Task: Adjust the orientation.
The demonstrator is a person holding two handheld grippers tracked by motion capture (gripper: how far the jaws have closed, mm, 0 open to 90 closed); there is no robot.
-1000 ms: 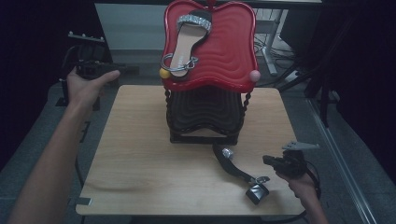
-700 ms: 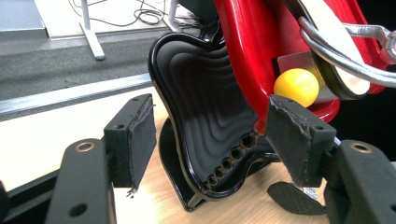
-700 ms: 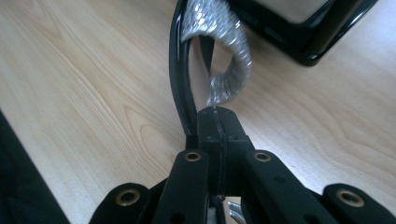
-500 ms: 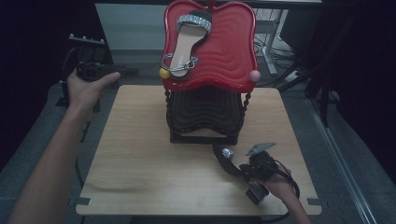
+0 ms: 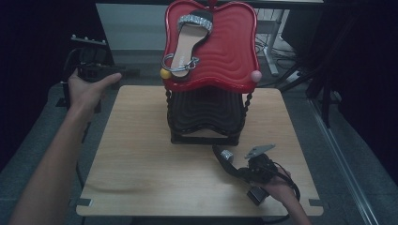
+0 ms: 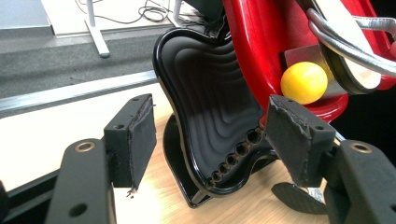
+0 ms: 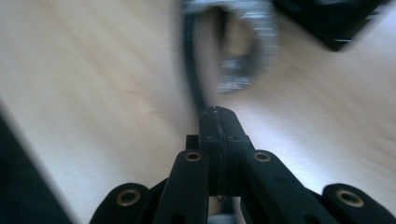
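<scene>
Both right gripper fingers pinch the black sandal (left gripper fingers apart, empty).

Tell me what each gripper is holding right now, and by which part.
The right gripper is shut on the black sandal's thin edge, near its glittery strap. The left gripper is open and holds nothing.

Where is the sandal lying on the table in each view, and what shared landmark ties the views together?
High view: sandal lower right of the table, by the right gripper.
Left gripper view: dark sole tip at bottom right, probably the same sandal.
Right gripper view: blurred, top centre, ahead of the shut gripper.
Landmark: black stand.
</scene>
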